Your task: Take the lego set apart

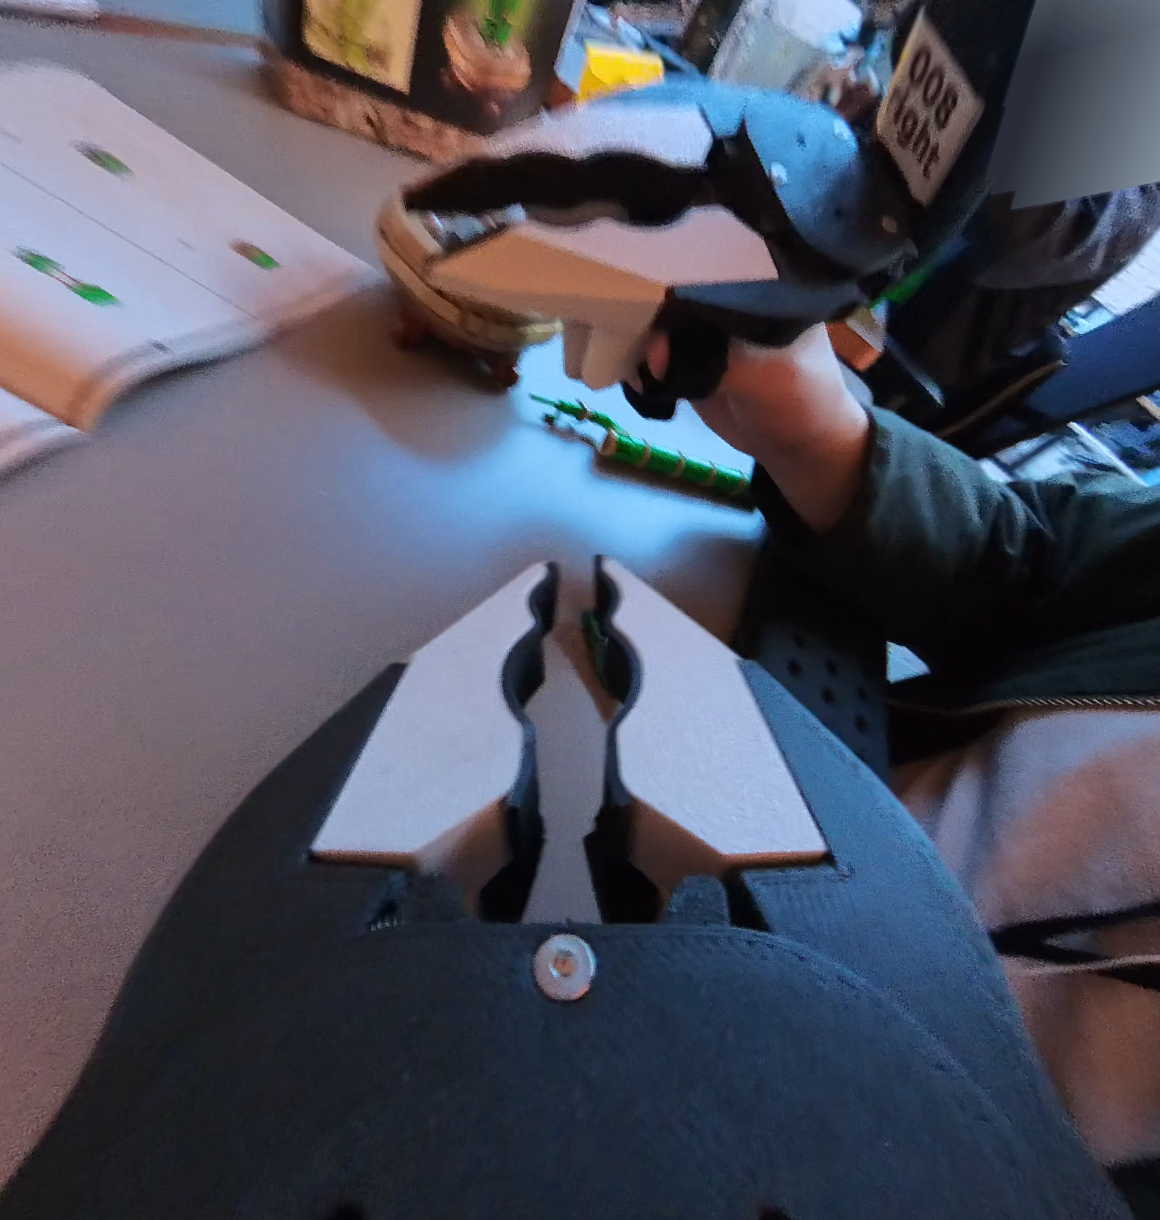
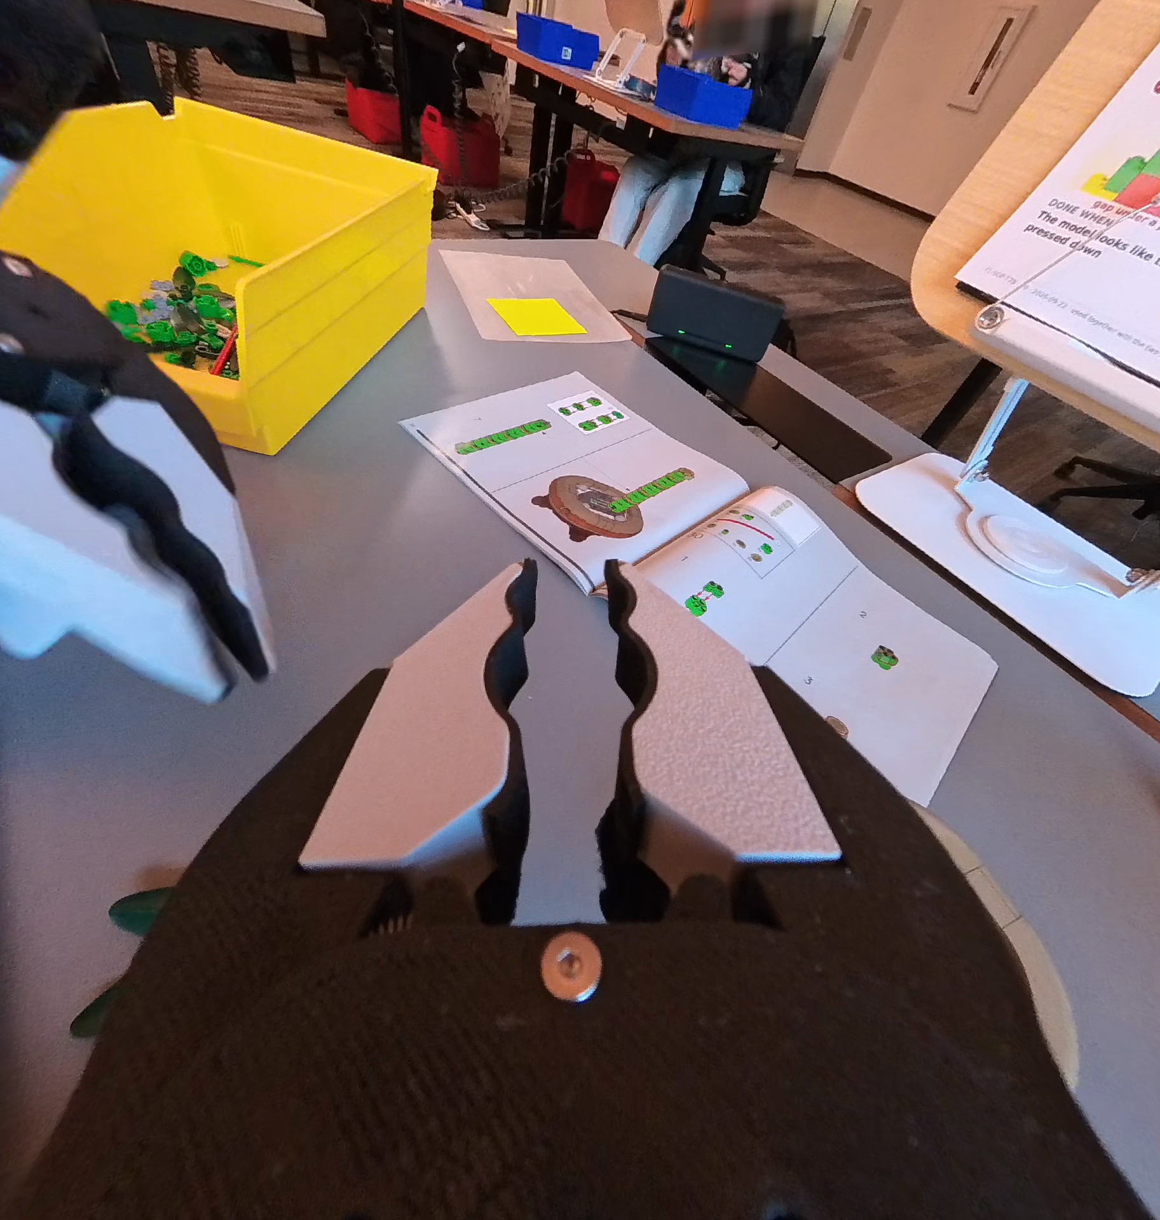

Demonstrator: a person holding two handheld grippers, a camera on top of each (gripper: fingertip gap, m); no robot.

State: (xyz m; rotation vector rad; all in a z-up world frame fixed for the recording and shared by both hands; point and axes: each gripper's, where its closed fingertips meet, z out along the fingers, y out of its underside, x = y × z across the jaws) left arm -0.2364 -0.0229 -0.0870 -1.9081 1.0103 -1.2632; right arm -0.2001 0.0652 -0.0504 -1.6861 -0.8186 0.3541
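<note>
A round tan and brown lego pot base [image 1: 432, 297] stands on the grey table. My right gripper [image 1: 415, 198] hovers just over its top. In the right wrist view my right gripper [image 2: 567, 571] is a little open and empty, with the tan base's rim [image 2: 1039, 977] showing under it. A green lego stalk [image 1: 669, 462] lies on the table beside the base. My left gripper [image 1: 576, 571] is nearly closed with a small dark green piece [image 1: 593, 637] between its fingers. It also shows at the left of the right wrist view [image 2: 240, 667], in the air near the yellow bin.
A yellow bin [image 2: 339, 277] with several loose green pieces [image 2: 174, 310] stands at the back left. An open instruction booklet [image 2: 630, 475] lies mid-table. A white stand with a sheet [image 2: 1059, 218] is at the right, and a black device [image 2: 716, 317] behind. A person's sleeve [image 1: 960, 528] crosses the right. About 10 cm separates my left fingertips from my right. From either gripper's tips it is about 20 cm to the green lego stalk [image 1: 669, 462].
</note>
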